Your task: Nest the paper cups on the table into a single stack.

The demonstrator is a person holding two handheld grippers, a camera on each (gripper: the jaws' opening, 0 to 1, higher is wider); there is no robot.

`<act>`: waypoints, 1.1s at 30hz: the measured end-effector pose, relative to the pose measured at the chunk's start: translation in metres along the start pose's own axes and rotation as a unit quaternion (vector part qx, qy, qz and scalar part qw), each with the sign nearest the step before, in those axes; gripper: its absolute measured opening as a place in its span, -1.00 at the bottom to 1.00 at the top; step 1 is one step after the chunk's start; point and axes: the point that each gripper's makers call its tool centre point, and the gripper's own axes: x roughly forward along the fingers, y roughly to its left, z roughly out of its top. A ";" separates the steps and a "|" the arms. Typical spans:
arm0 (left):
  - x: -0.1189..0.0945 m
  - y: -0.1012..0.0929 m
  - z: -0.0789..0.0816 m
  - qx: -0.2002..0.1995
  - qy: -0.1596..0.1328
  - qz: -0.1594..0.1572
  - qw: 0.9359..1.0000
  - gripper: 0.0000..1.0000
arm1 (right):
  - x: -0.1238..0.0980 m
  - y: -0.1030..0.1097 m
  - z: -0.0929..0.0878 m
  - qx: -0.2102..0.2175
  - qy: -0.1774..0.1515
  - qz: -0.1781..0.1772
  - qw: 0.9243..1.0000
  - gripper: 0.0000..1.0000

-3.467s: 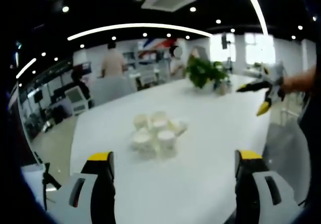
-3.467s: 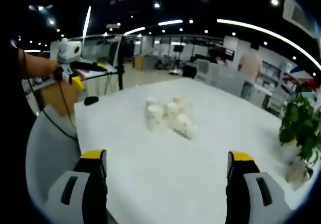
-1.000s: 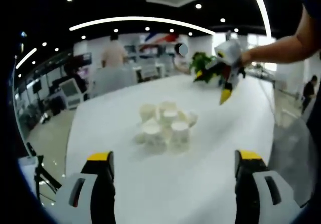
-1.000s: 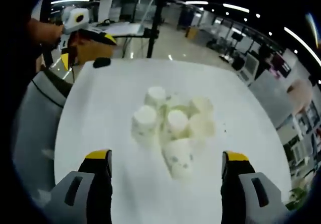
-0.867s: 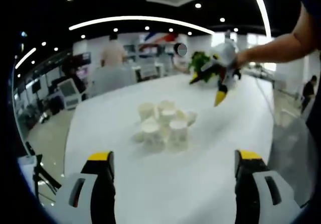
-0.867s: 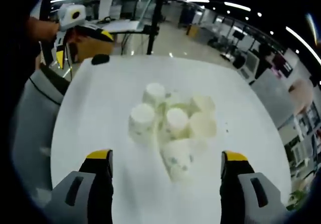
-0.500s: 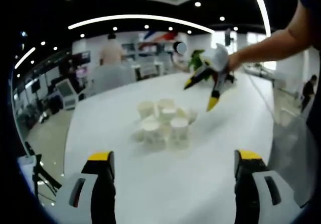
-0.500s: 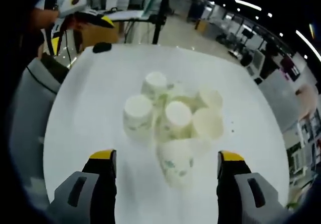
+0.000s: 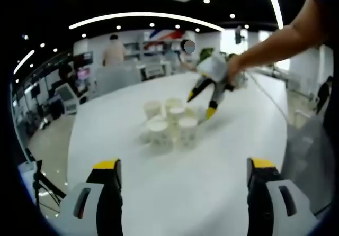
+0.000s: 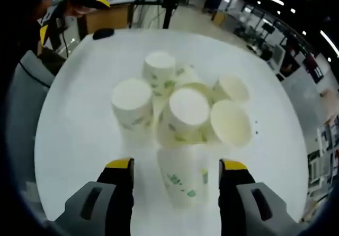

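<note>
Several white paper cups (image 9: 169, 122) with green print stand bunched in the middle of the white table (image 9: 159, 188). In the right gripper view most cups (image 10: 183, 111) stand upside down, and two (image 10: 230, 122) show their open mouths. One cup (image 10: 183, 180) lies on its side between the jaws of my right gripper (image 10: 177, 164), which is open around it with small gaps on both sides. The right gripper (image 9: 200, 103), held by a person's arm, reaches the far right side of the bunch. My left gripper (image 9: 185, 167) is open and empty, well short of the cups; it shows again as the left gripper (image 10: 71, 18).
A small dark object (image 10: 103, 33) lies near the table's far edge. A grey chair (image 10: 24, 88) stands by the table's left edge, another chair (image 9: 310, 156) at the right. People (image 9: 113, 51) stand by desks in the background.
My right gripper has come down close to the cups, so the lying cup now sits between its jaws, which have narrowed a little. The left gripper has hardly moved.
</note>
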 end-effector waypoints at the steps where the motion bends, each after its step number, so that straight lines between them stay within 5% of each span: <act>1: -0.001 0.001 -0.001 0.000 0.001 0.001 1.000 0.94 | 0.002 0.001 0.000 0.002 -0.001 0.003 1.000 0.20; 17: -0.009 0.001 -0.008 -0.018 0.000 0.018 1.000 0.91 | 0.033 -0.006 -0.013 -0.005 0.026 0.011 1.000 0.04; 33: -0.004 0.004 0.001 -0.019 -0.005 0.018 1.000 0.93 | 0.033 -0.009 -0.016 0.011 0.021 0.004 1.000 -0.16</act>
